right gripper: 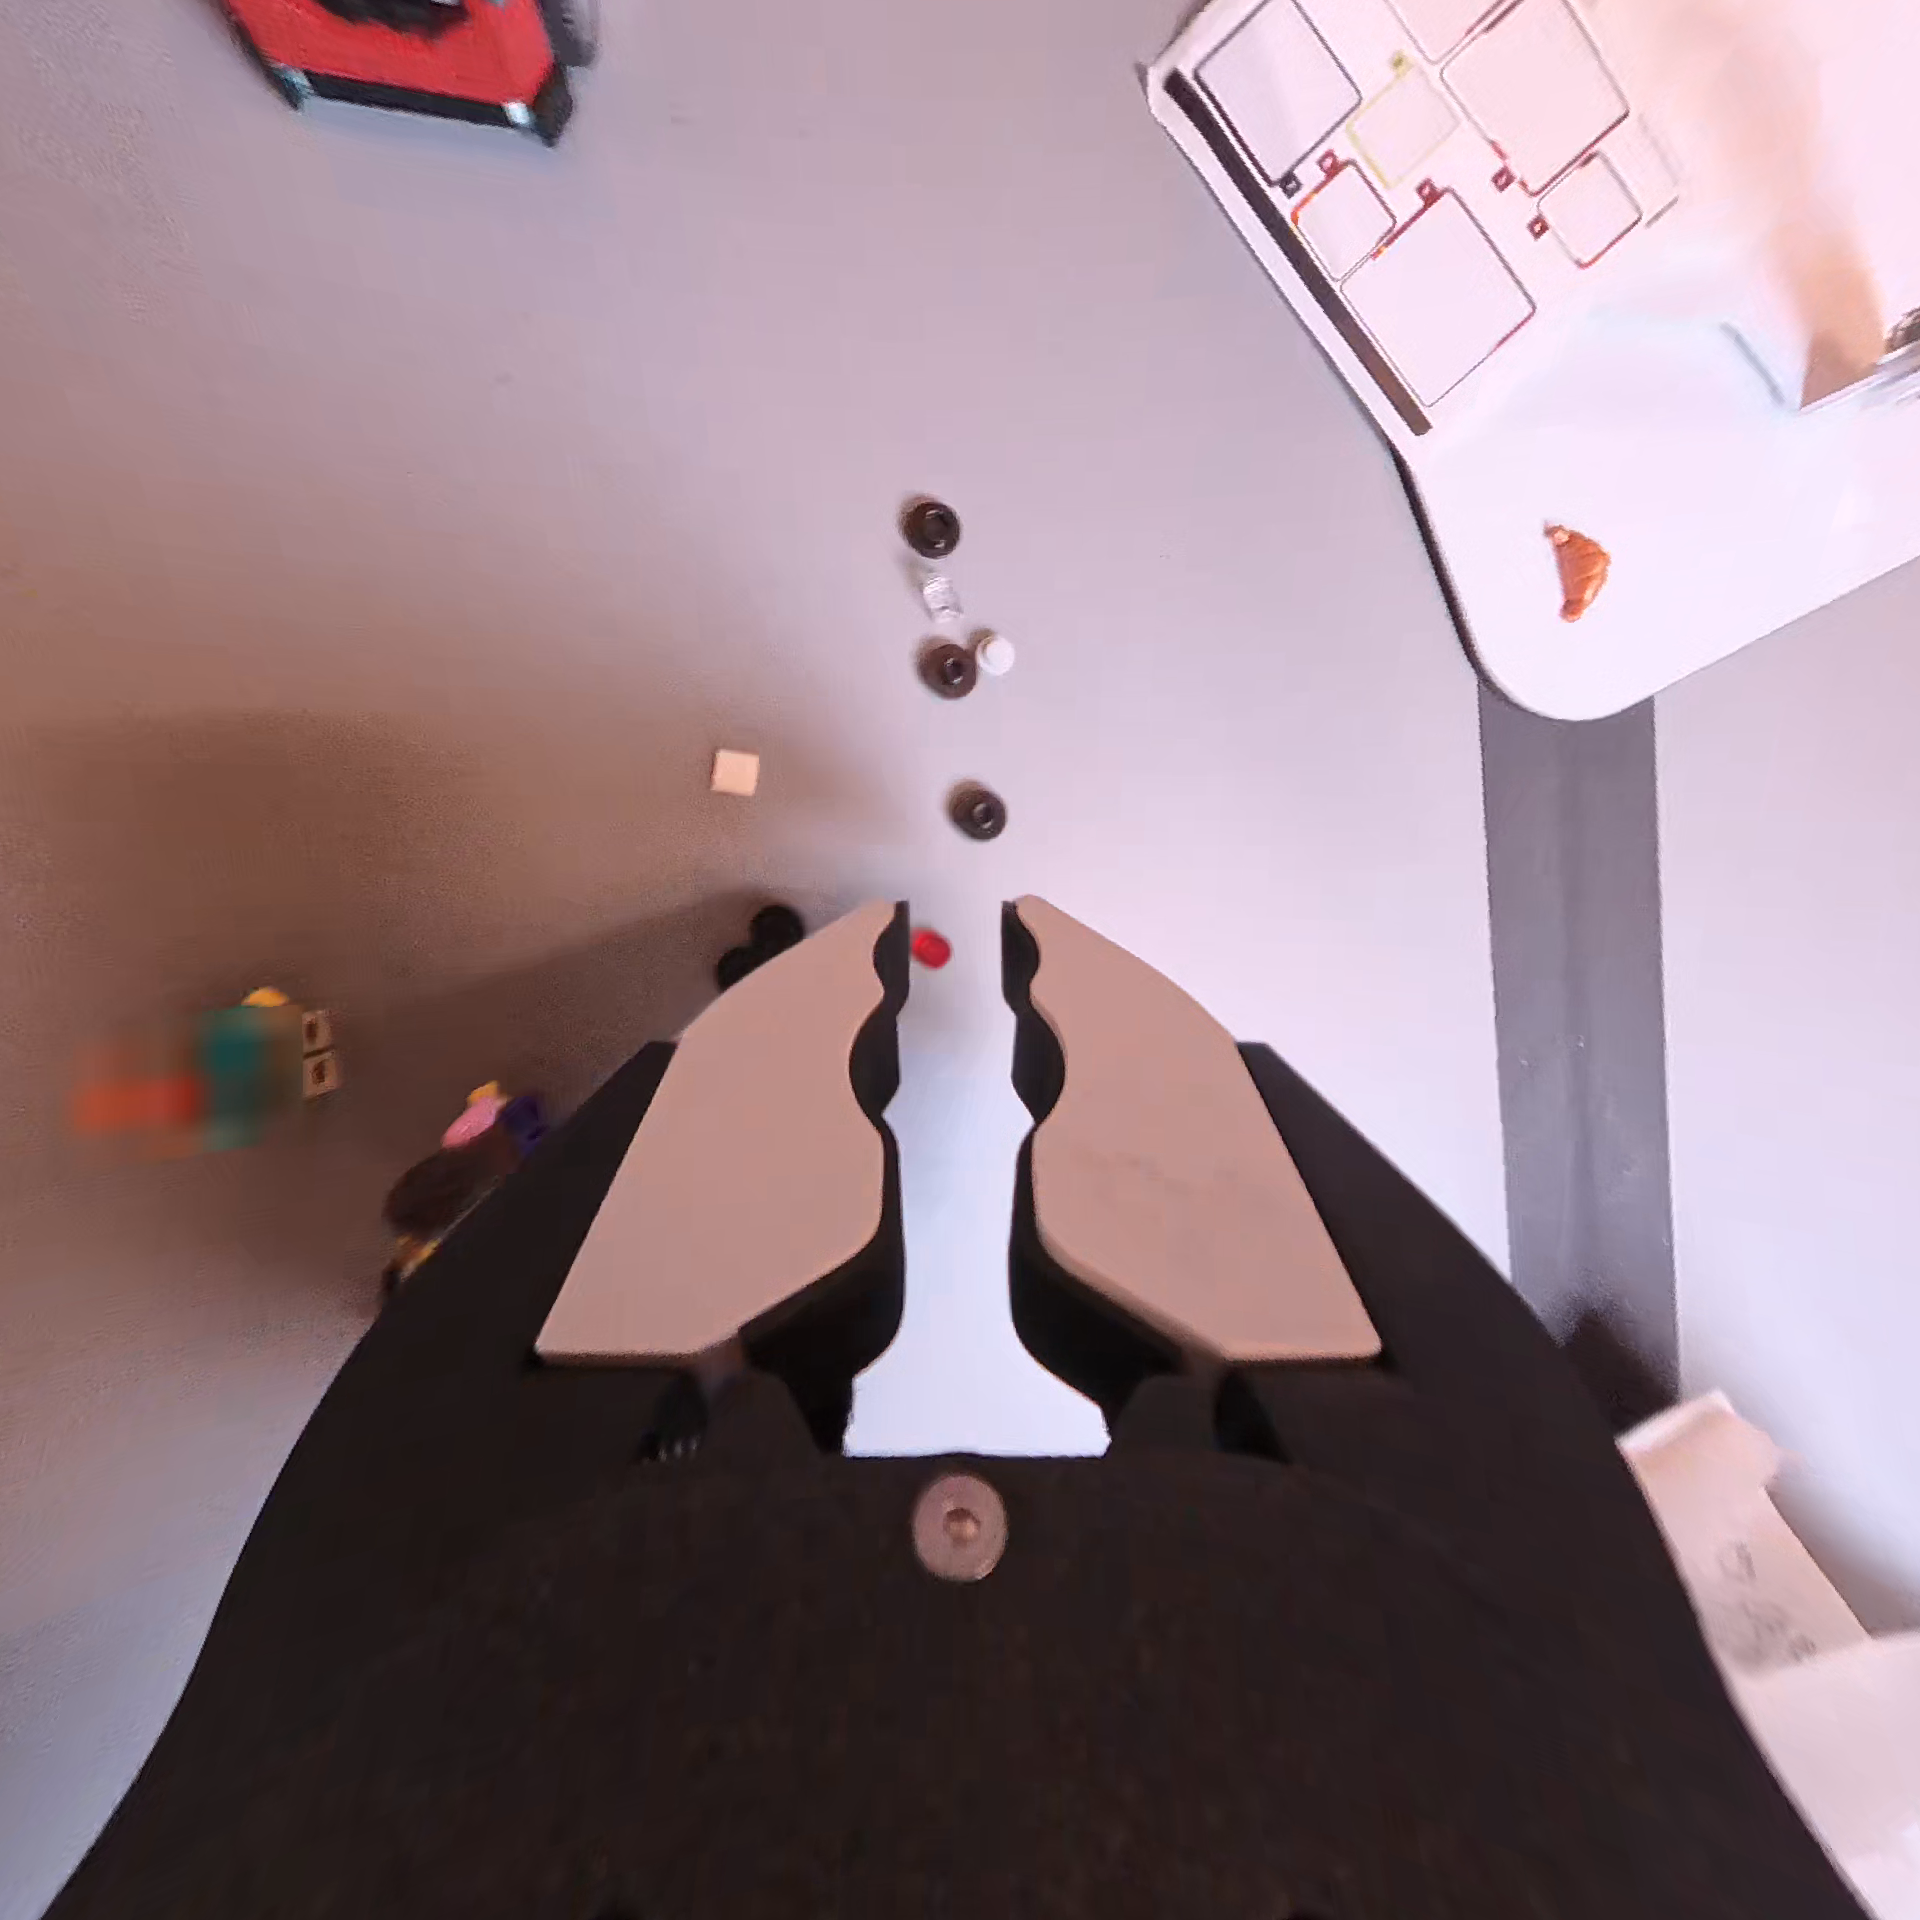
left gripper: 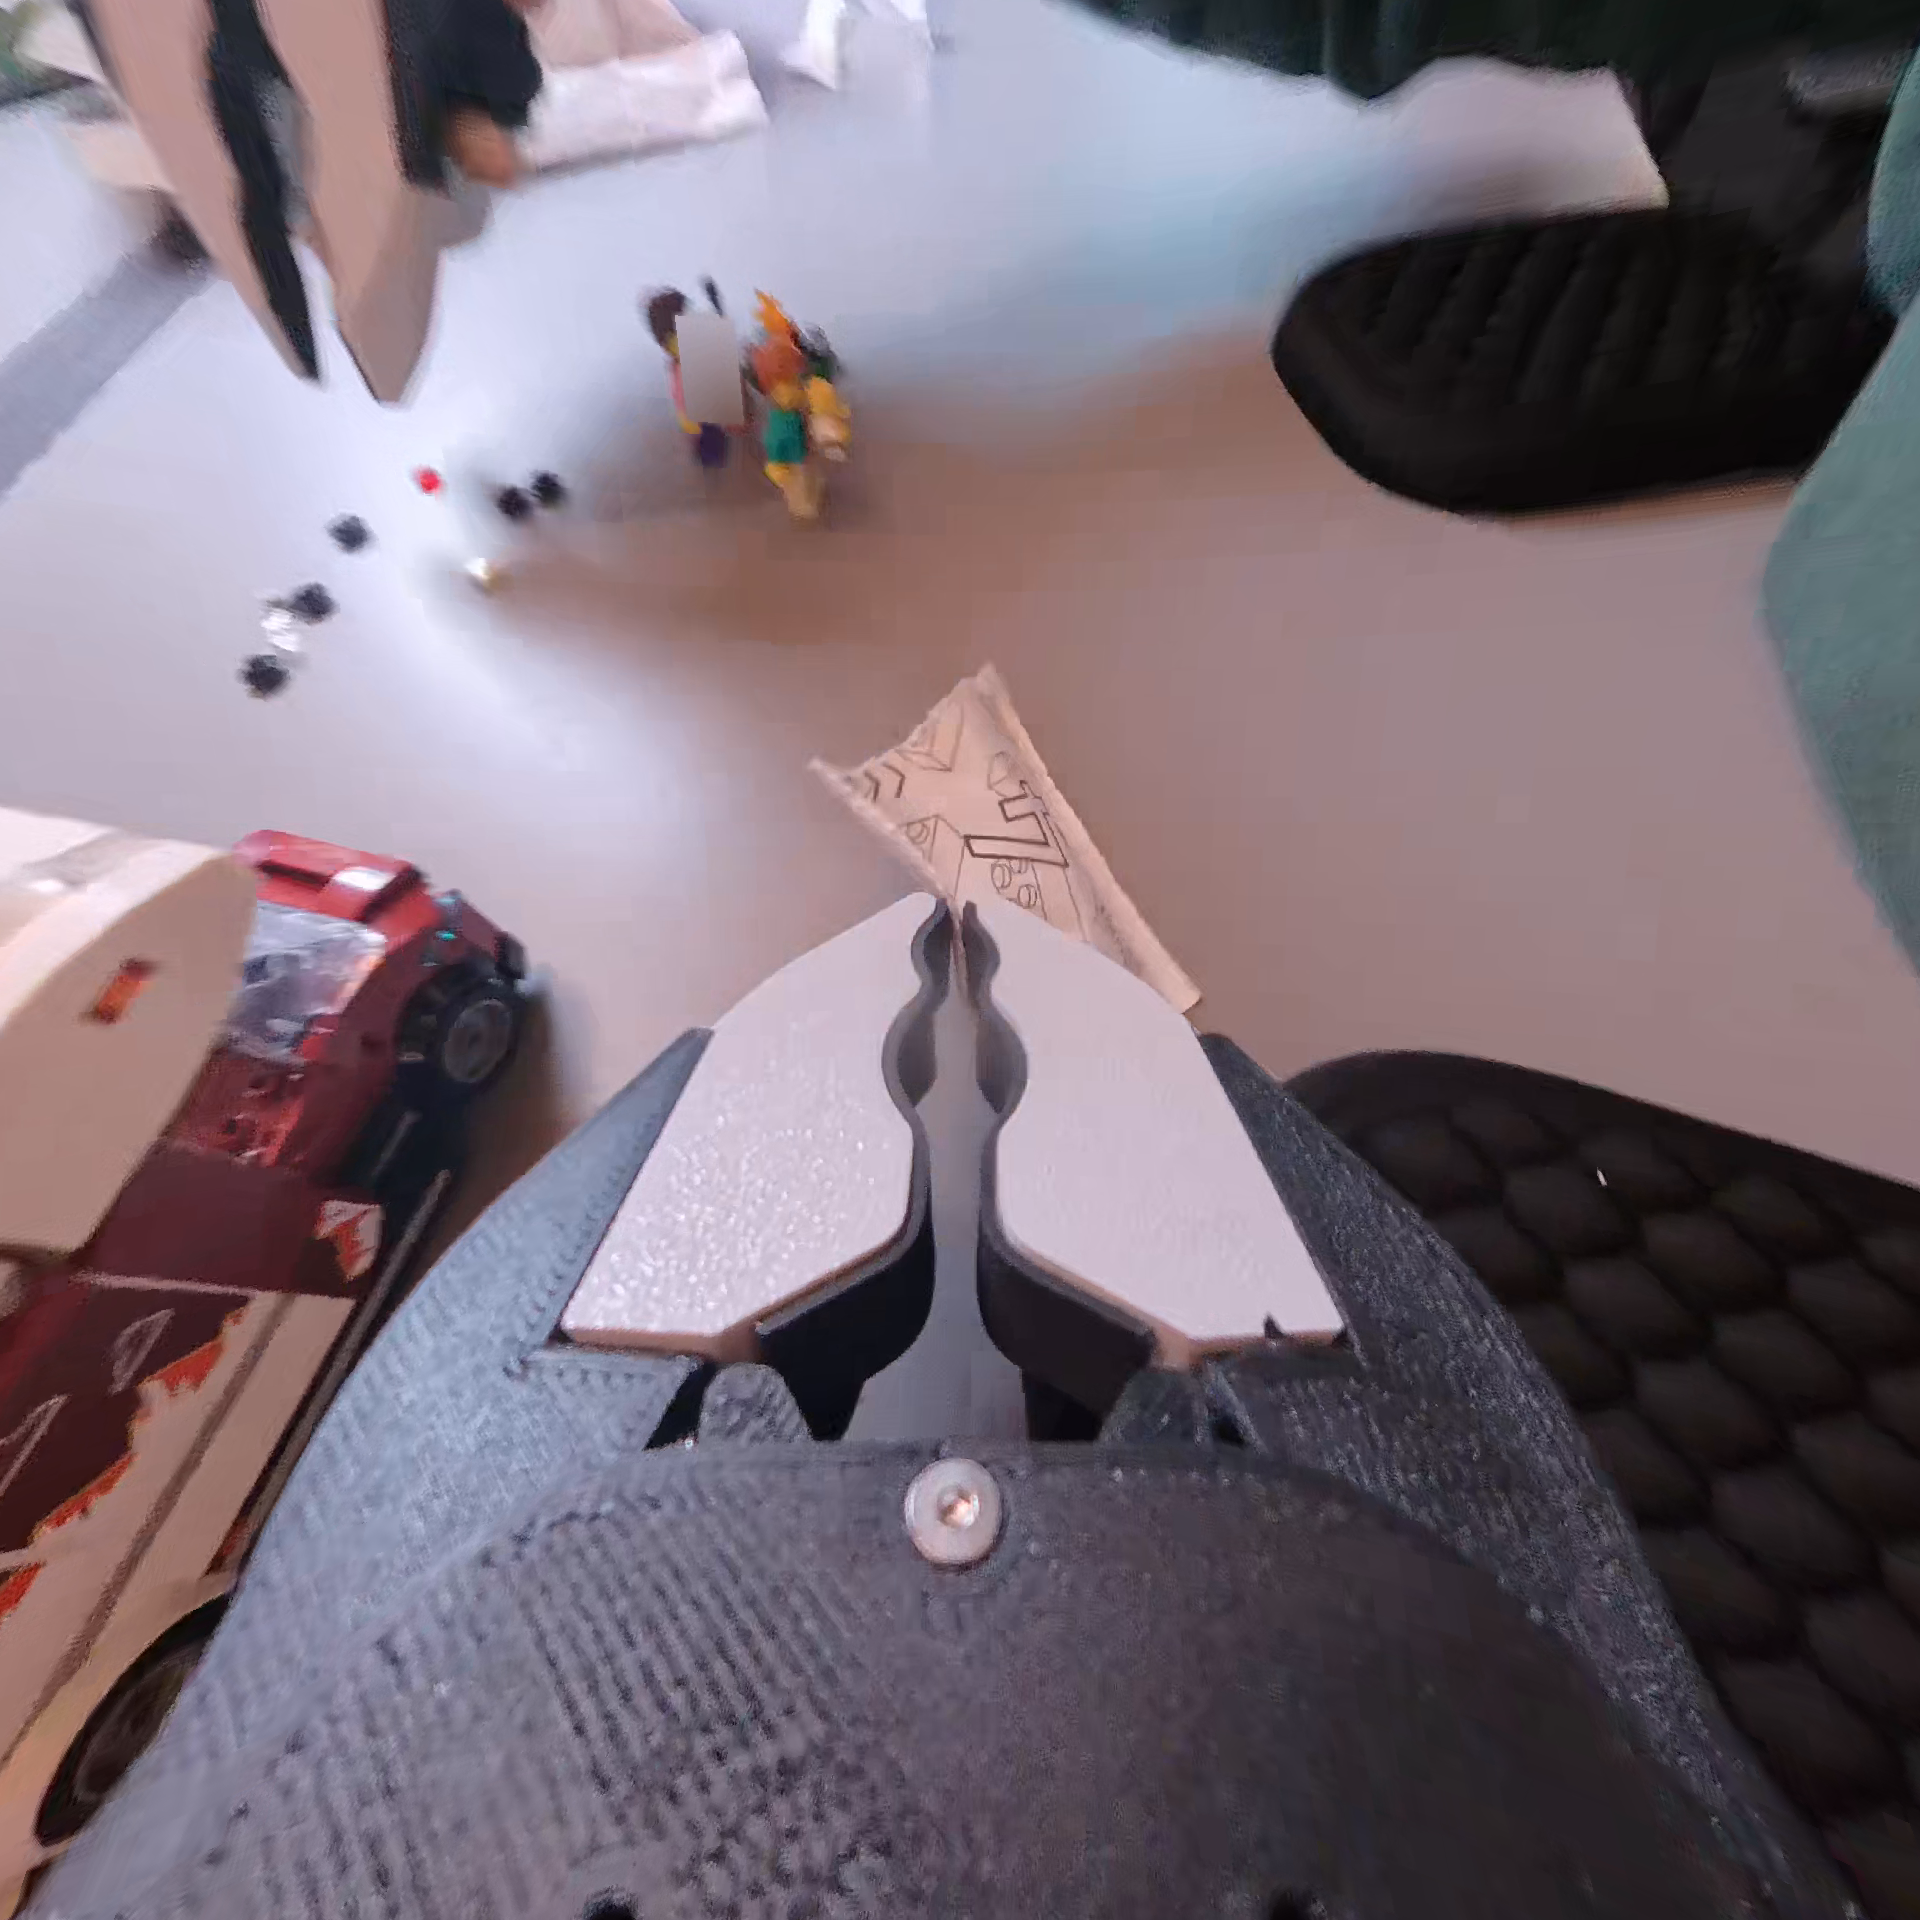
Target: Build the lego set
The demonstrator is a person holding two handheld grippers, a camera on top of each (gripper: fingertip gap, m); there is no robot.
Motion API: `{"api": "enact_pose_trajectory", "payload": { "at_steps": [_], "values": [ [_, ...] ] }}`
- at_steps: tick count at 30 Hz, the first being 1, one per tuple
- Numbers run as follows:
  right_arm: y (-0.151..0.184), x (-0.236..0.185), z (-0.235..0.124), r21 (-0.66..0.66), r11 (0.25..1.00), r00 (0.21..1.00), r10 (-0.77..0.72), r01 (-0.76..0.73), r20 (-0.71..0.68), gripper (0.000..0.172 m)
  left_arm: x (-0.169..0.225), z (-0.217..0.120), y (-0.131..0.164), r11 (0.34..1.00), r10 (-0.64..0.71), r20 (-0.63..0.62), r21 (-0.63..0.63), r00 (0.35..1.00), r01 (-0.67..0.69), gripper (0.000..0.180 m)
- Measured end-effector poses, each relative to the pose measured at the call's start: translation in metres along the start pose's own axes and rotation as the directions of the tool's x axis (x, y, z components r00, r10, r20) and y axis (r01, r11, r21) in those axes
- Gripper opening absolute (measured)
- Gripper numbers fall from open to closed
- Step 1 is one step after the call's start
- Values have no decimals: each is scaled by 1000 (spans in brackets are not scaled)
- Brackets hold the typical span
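We see the left gripper (left gripper: 957, 914) with its jaws nearly together, the fingertips pinched on the near edge of a small paper bag (left gripper: 997, 821) printed with line drawings. The bag sticks out beyond the tips, above the pale grey table (left gripper: 1143, 582). To its left, near the table's left edge in this view, sits a red and white toy brick car (left gripper: 343, 1039). Farther across the table lie several small black round pieces (left gripper: 312, 601), a tiny red piece (left gripper: 427, 480) and two toy figures (left gripper: 790, 405). The other gripper shows in the upper left corner, hanging over the table.

The right gripper (right gripper: 954, 914) has its jaws narrowly apart and grips nothing. A small red stud (right gripper: 930, 948) lies on the table in the gap, close to the left finger (right gripper: 790, 1091); we cannot tell whether it touches. Beyond the tips, dark round pieces (right gripper: 977, 810) lie in a line with a clear piece (right gripper: 941, 594) and a white stud (right gripper: 995, 652). A small cream square tile (right gripper: 736, 773) lies to the left. An open instruction booklet (right gripper: 1455, 208) lies at the far right corner, with a small brown piece (right gripper: 1577, 584) on the white sheet beside it.
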State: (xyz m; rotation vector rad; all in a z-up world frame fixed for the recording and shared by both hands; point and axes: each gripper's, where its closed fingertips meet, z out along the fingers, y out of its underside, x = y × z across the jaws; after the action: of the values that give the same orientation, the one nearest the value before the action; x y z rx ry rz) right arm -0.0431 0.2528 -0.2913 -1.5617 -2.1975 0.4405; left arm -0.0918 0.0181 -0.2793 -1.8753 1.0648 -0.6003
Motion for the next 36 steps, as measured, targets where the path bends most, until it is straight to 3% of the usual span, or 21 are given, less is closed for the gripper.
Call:
{"api": "enact_pose_trajectory", "payload": {
  "at_steps": [1,5,13,16,21,24,28,36],
  "values": [
    [0,3,7,0,1000,1000,12,-12,20,16,-5,-2,-5,999,-29,11,43,1000,28,1],
    [-5,5,25,7,998,992,57,-58,111,21,-23,-10,-24,966,-123,60,236,991,106,0],
    [-5,3,34,-35,999,987,41,-36,155,10,-25,-4,5,999,-18,102,46,995,13,3],
    [-10,-4,30,-11,1000,986,28,-27,161,10,-21,-6,2,999,-3,82,51,997,-1,3],
    [-86,-85,-26,340,940,939,-142,29,314,10,-23,-12,-13,982,-33,80,189,996,17,1],
    [-113,-144,-46,462,883,888,-276,83,369,10,-26,-15,-20,970,-36,96,243,995,11,1],
    [-118,-172,-36,454,874,882,-341,171,325,10,-21,-15,-29,953,-30,84,303,996,4,0],
    [-121,-173,-34,436,868,894,-370,236,253,19,-16,-17,-37,938,-26,79,348,997,-3,0]
  ]
}}
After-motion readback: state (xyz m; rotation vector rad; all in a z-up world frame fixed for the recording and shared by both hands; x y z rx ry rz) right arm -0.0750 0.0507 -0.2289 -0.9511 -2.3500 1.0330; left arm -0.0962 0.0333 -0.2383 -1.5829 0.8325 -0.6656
